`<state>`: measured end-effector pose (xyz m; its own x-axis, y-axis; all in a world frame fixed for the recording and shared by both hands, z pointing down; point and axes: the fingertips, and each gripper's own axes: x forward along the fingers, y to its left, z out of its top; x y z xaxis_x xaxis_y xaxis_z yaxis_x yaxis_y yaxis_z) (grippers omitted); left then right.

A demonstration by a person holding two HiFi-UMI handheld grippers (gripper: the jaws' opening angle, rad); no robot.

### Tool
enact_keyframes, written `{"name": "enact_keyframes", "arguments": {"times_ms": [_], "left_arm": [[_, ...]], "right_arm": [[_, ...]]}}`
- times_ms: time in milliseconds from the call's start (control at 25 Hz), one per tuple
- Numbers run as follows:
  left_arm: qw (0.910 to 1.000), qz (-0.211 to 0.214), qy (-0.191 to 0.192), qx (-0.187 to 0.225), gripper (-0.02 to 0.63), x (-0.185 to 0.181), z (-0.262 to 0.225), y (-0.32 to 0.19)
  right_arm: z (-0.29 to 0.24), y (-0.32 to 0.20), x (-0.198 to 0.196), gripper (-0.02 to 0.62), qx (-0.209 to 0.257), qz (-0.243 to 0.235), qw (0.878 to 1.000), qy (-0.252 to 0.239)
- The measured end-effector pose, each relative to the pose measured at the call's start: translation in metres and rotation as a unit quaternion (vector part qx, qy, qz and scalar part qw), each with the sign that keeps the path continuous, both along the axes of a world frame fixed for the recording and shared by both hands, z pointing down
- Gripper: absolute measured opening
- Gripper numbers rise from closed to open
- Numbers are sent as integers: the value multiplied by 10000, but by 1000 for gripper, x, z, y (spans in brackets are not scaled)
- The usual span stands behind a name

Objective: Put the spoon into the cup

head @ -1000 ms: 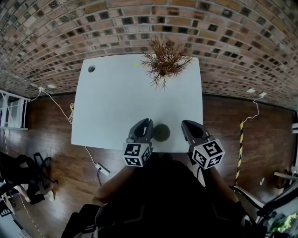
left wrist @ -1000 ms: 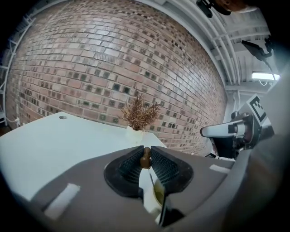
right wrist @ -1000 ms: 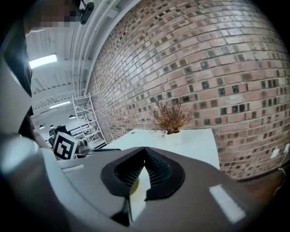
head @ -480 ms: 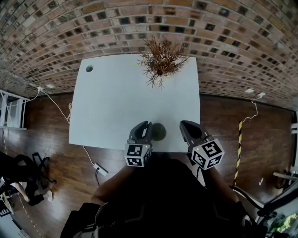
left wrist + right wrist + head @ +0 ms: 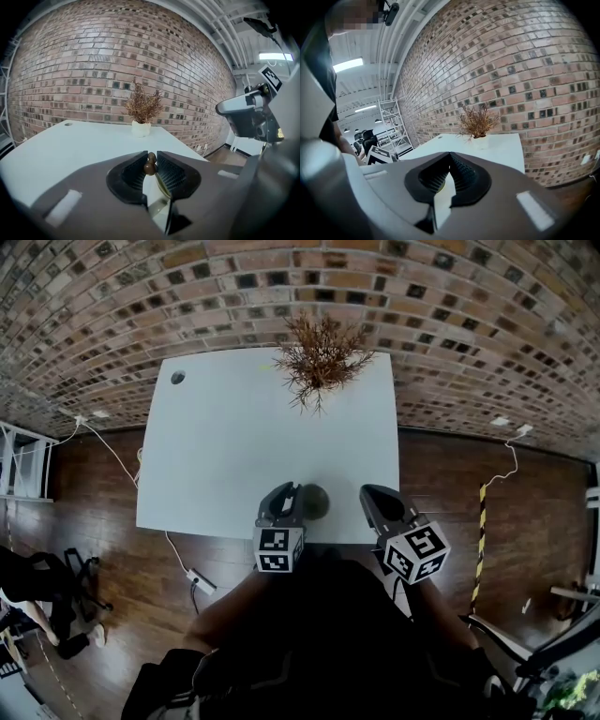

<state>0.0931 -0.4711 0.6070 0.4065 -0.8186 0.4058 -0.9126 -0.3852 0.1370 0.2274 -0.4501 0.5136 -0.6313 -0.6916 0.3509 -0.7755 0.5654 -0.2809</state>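
A white table (image 5: 234, 456) carries a dried plant (image 5: 319, 357) at its far edge. A dark cup (image 5: 314, 501) stands well apart from the plant, by the opposite edge; a round hole (image 5: 177, 378) sits far to the plant's left.

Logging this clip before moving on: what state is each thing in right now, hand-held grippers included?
Left hand-held gripper: closed on the spoon, jaws have just been easing open.
Right hand-held gripper: shut, empty.
Spoon: upright, handle end in the left hand-held gripper, lower part hidden.
Cup: upright on the table, near its front edge.
Plant: upright at the table's far edge.
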Motion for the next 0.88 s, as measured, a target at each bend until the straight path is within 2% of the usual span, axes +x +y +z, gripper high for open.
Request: {"name": "enact_keyframes", "arguments": {"times_ms": [200, 360, 440, 800, 880], "left_arm": [[9999, 33, -117, -113, 65, 0, 7, 2], [9992, 125, -170, -335, 131, -2, 15, 5], [9992, 176, -203, -297, 160, -2, 11, 7], [9998, -48, -164, -111, 160, -16, -23, 28], [9997, -188, -120, -56, 139, -24, -37, 36]], "right_arm": [[-2, 6, 4, 6, 42, 8, 10000, -25], [-9, 13, 6, 6, 137, -1, 9999, -35], [-12, 17, 9, 6, 178, 8, 9998, -58], [-30, 37, 28, 6, 371, 147, 9986, -357], [-38, 43, 31, 6, 440, 138, 9978, -466]]}}
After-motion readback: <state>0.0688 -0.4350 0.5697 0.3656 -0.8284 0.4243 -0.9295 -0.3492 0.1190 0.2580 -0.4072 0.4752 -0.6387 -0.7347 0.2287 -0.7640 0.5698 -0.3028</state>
